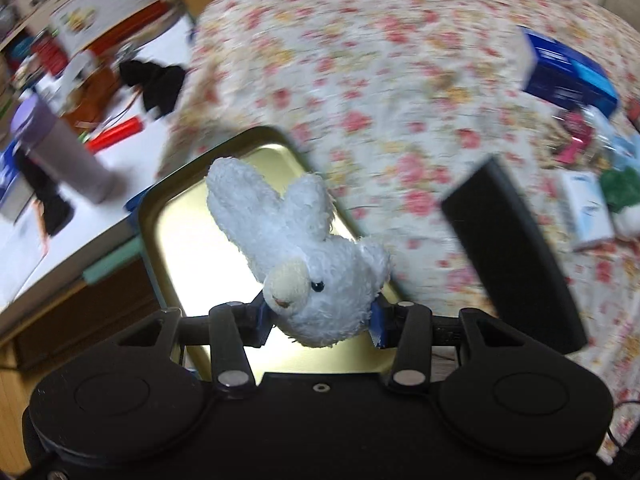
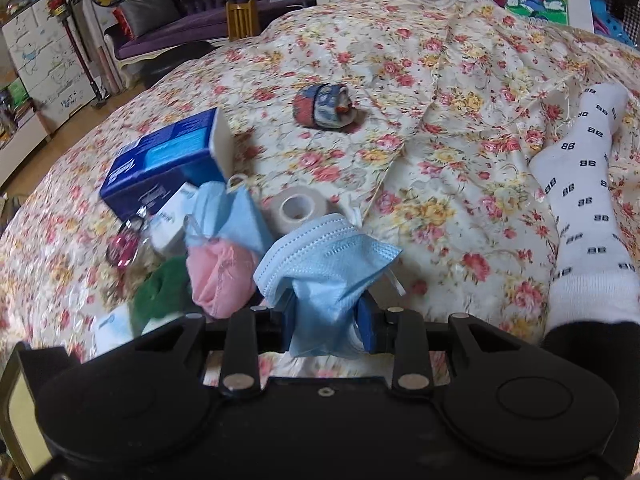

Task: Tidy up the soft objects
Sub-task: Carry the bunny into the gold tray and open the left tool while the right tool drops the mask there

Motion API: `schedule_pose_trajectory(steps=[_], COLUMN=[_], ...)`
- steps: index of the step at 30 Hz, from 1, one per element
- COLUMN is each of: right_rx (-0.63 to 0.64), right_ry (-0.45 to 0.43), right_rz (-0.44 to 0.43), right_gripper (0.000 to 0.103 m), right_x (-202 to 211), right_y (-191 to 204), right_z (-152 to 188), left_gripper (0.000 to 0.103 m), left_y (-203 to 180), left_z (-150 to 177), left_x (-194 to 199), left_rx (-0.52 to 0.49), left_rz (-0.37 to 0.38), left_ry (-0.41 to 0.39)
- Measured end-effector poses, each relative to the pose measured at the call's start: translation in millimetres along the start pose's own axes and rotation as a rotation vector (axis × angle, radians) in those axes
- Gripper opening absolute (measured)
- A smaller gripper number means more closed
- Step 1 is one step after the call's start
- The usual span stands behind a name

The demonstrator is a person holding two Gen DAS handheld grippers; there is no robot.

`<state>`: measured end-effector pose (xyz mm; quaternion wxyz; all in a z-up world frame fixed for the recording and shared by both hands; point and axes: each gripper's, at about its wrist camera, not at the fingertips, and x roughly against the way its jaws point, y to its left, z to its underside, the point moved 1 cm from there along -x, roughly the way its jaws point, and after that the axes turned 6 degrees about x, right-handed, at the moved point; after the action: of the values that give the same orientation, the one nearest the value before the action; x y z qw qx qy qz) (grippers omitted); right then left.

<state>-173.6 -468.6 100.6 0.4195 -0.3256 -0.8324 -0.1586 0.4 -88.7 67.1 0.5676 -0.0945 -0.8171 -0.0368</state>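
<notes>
1. L wrist view only: left gripper (image 1: 322, 322) clamped on white plush bunny (image 1: 308, 264), held above gold tin tray (image 1: 160, 200) at edge of floral bedspread (image 1: 380, 80). Background blurred.
2. R wrist view only: right gripper (image 2: 326, 316) pinching blue face mask (image 2: 324, 268) over bedspread; pink cloth (image 2: 222, 276), green cloth (image 2: 160, 292), tape roll (image 2: 296, 206), white sock (image 2: 588, 200) nearby.
3. Both views: blue box (image 1: 568, 72) on bedspread.

Black claw (image 1: 320, 320), blue fingertips (image 1: 262, 318)
</notes>
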Motion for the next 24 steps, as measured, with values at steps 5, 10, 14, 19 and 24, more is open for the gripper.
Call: schedule_pose_trajectory(steps=[5,10,14,19,24], right_rx=[0.029,0.105,0.199,0.312,0.409], right_ry=[-0.014,-0.038,-0.033,-0.004,0.038], right_rz=[-0.035,-0.074,-0.141,-0.245,-0.334], right_gripper=[0.031,0.031,0.031,0.031,0.031], right_x=[29.1,63.4,83.2,96.9,105.5], right_y=[17.9,58.5,103.5,160.7,215.2], right_z=[12.7,18.9,28.5,47.7,69.7], left_gripper=[0.046,0.046,0.046,0.046,0.046], left_y=[24.5,44.6,56.1,65.8,72.0], left_z=[-7.1,-12.2,-16.0,-22.8,-31.1], left_x=[-11.1,-19.6,-29.7,-43.8,-55.5], left_rx=[0.058,0.105,0.131,0.14,0.114], left_rz=[-0.057,-0.068,-0.07,-0.079,-0.099], left_ry=[-0.023,-0.034,-0.032,-0.033,-0.043])
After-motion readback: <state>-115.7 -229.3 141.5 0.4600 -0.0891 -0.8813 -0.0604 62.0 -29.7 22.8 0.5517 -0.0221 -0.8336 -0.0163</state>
